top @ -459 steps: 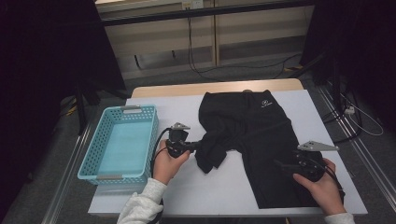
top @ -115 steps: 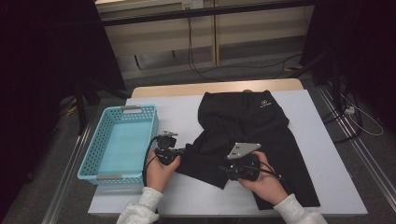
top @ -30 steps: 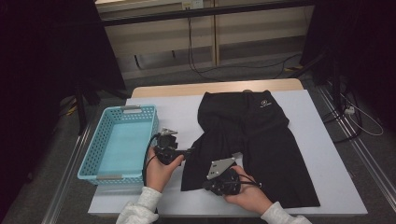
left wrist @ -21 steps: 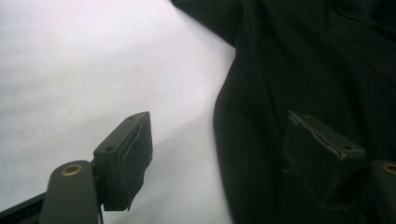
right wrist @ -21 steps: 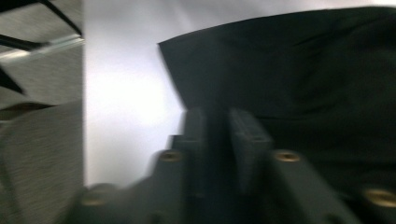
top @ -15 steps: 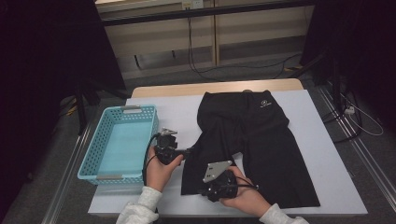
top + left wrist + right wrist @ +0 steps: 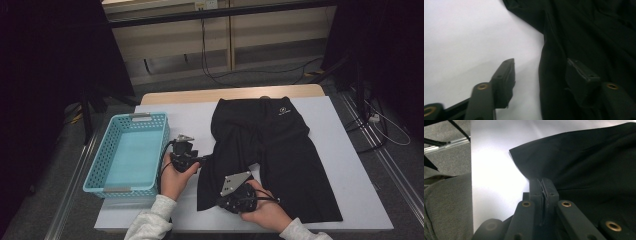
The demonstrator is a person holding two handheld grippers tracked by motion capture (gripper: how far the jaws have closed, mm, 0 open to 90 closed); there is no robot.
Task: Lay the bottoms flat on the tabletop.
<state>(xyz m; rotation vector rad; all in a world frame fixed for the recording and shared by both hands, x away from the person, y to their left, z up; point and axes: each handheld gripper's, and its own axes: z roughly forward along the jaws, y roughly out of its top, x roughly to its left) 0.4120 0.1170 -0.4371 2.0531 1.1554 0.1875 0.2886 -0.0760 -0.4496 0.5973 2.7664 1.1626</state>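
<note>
Two grippers are held low over the near half of the table point(image 7: 350, 165). The right gripper point(image 7: 220, 202) is nearest, at the near hem of the black shorts point(image 7: 280, 150); in the right gripper view its jaws are seen pressed together, and a thin fold of the hem seems to be pinched between the pads, though the dark cloth makes this hard to confirm. A grey sleeve point(image 7: 446, 207) is seen at the table's edge beside it. Farther in, the left gripper point(image 7: 207, 159) is pointed at the left edge of the shorts. Its jaws have just been closing and are seen apart: one pad point(image 7: 506, 75) lies over bare table, the other over cloth, with the garment's edge between them, not pressed. The shorts are spread flat mid-table, waistband at the far side. A blue basket point(image 7: 102, 170) is set left of the left gripper.
</note>
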